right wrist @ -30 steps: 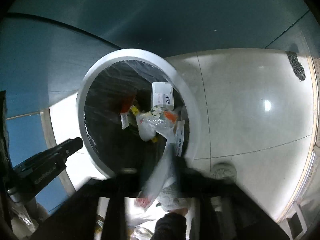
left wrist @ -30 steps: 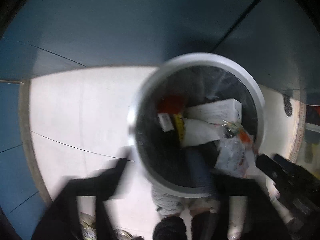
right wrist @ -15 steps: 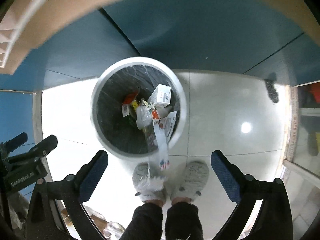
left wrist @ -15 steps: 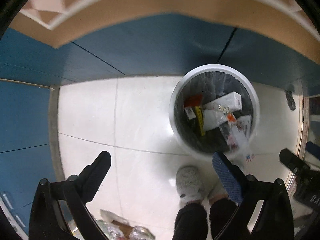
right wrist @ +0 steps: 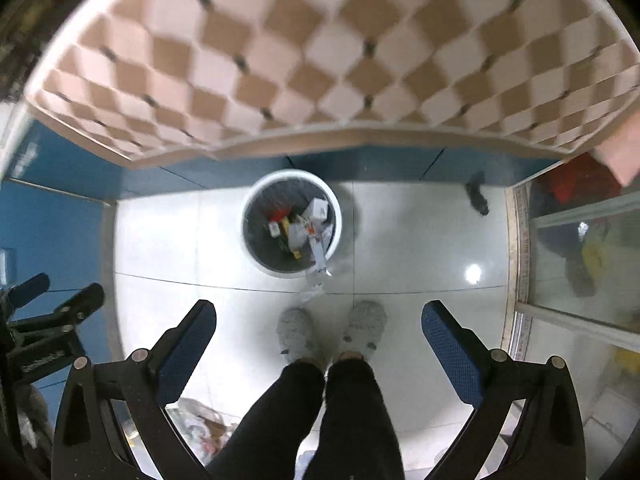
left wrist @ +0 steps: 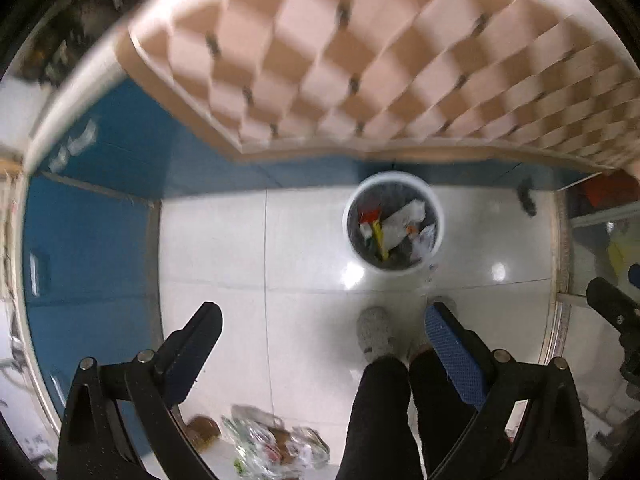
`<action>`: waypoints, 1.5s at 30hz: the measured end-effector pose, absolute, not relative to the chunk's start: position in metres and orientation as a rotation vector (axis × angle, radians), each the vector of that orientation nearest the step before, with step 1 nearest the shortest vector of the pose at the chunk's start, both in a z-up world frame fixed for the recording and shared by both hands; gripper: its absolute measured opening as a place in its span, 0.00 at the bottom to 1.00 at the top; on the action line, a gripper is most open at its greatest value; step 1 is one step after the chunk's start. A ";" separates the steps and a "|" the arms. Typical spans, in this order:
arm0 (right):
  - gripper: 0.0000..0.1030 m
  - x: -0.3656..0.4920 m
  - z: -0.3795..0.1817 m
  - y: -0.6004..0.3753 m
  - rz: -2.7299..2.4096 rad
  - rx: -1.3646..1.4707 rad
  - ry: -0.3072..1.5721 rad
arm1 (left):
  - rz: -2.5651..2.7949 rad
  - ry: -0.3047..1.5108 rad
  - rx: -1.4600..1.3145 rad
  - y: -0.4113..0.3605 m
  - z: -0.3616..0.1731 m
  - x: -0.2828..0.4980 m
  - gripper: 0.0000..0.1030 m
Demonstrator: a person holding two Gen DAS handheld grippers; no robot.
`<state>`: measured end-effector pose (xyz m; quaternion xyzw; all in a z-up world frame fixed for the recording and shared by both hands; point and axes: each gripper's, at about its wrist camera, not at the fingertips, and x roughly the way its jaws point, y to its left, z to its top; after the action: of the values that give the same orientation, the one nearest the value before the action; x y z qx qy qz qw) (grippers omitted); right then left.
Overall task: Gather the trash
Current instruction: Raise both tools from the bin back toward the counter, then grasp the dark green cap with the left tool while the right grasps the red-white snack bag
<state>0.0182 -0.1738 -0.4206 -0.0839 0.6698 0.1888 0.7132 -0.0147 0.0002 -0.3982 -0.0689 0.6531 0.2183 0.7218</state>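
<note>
A white round trash bin with a dark liner stands on the floor below the table edge; it also shows in the right wrist view. It holds wrappers, a white box and red and yellow scraps. A plastic wrapper hangs over its near rim. My left gripper is open and empty, high above the floor. My right gripper is open and empty too. A pile of loose trash lies on the floor behind the left gripper; it also shows in the right wrist view.
A table with a brown and pink checkered cloth fills the top of both views. Blue cabinet fronts line the left and back. The person's legs and grey slippers stand near the bin. A glass-fronted shelf is on the right.
Both grippers have risen well away from the bin, from right over its mouth to table height. The right gripper let go of the wrapper, which now hangs over the bin's rim.
</note>
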 end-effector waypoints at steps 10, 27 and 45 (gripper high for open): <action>1.00 0.066 -0.218 -0.236 0.305 0.063 1.192 | 0.357 1.086 -0.094 -0.020 -0.236 0.093 1.00; 1.00 0.437 -0.293 -0.390 -0.078 0.275 1.250 | 0.222 1.399 -0.280 -0.050 -0.329 0.427 1.00; 0.36 0.504 -0.347 -0.311 0.060 -0.064 1.211 | 0.297 1.364 -0.055 -0.096 -0.343 0.461 0.18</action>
<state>0.5036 -0.3106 -0.3474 -0.0299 0.5691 0.0282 0.8213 0.4612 -0.0959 -0.3429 -0.0255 0.6281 0.1365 0.7657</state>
